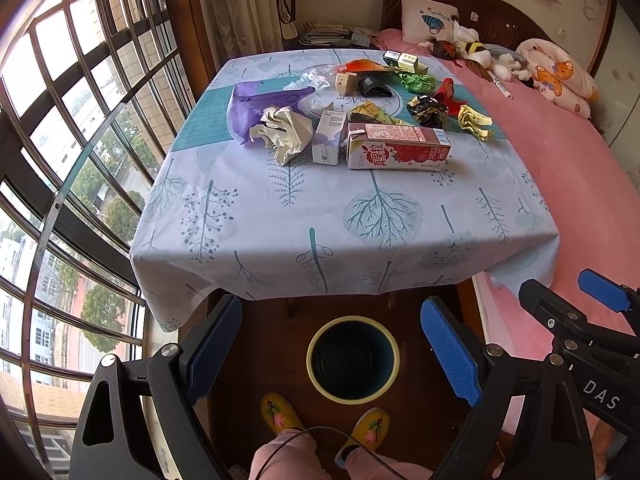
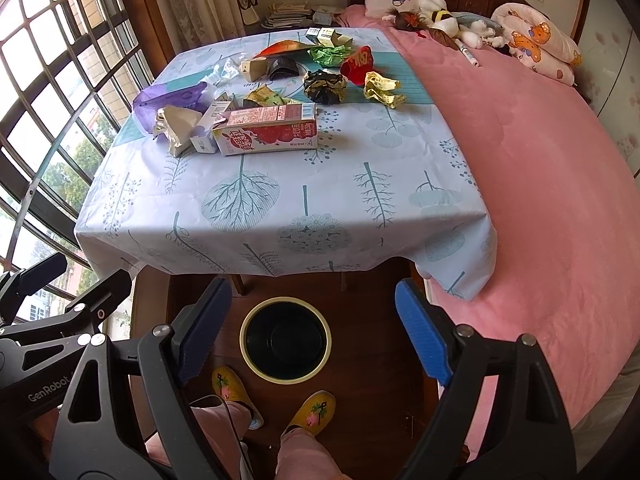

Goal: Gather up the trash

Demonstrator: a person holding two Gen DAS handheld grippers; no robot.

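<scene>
The left gripper hangs with its jaws spread wide and nothing between them, the blue pads framing a round bin on the wooden floor below. The right gripper is just as wide apart and empty, also held over the bin, and neither touches anything. The bin stands just in front of a table covered by a pale tree-print cloth, beside a bed with a pink cover. The trash lies together on the far half of the table: a juice carton on its side, a small white box touching its end, a ball of white paper, a purple bag, a black-and-gold crumpled wrapper, a yellow wrapper, a green crumpled wrapper and a red one. Further items behind these overlap and are hard to tell apart. The person's yellow slippers and pink trouser legs are cut off at the bottom edge, and the bin's inside is too dark to read.
</scene>
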